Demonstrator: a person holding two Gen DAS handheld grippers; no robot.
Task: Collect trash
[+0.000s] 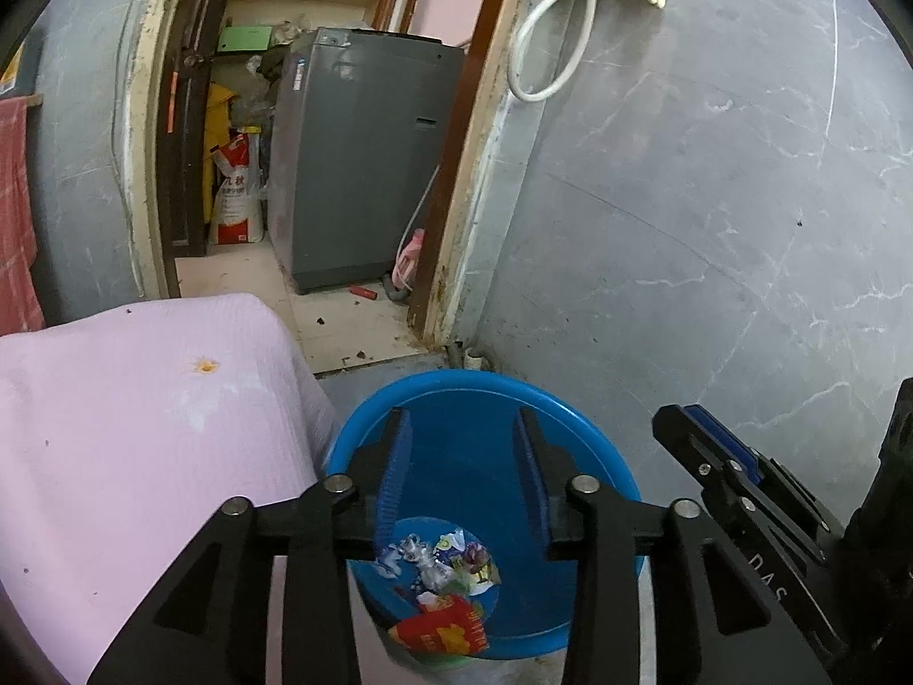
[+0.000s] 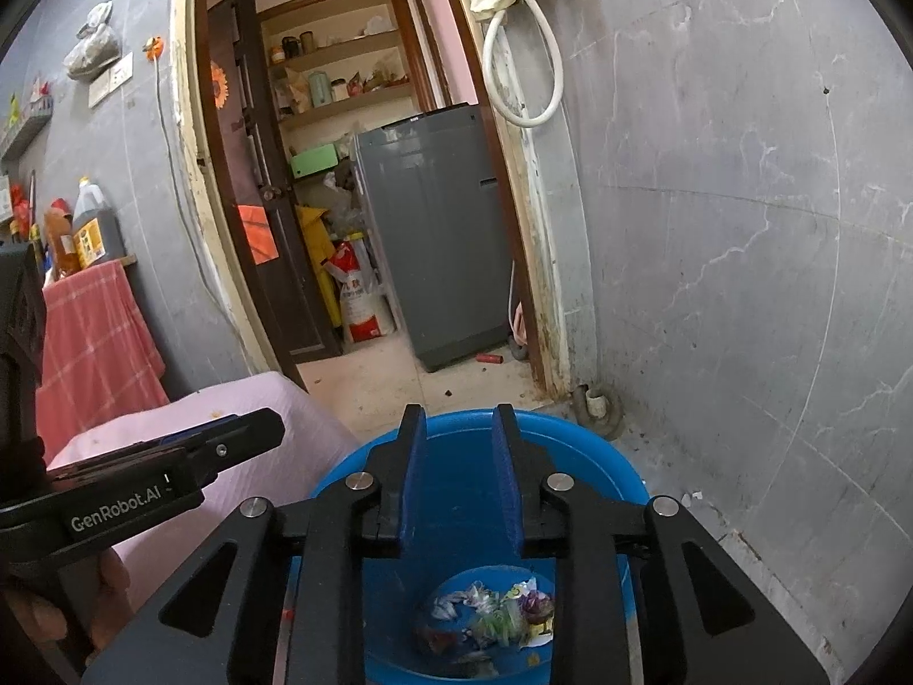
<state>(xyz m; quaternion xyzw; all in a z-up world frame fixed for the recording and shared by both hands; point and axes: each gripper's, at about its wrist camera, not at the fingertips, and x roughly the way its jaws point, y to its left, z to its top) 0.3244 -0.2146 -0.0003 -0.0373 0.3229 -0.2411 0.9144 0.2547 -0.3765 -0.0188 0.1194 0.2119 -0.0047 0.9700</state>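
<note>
A blue plastic basin [image 1: 599, 456] stands on the floor below both grippers; it also shows in the right wrist view [image 2: 616, 468]. Crumpled wrappers [image 1: 439, 562] and a red packet [image 1: 442, 625] lie at its bottom; the wrappers also show in the right wrist view [image 2: 491, 616]. My left gripper [image 1: 462, 428] is open and empty above the basin. My right gripper [image 2: 459, 422] is open and empty above the basin too, and shows at the right edge of the left wrist view [image 1: 713, 456]. The left gripper shows in the right wrist view [image 2: 228, 445].
A table with a pink cloth [image 1: 142, 428] stands just left of the basin. A grey marble wall [image 1: 713, 200] is to the right. Ahead, a doorway leads to a grey washing machine [image 1: 365, 160], shelves and sacks. A red towel [image 2: 91, 342] hangs at left.
</note>
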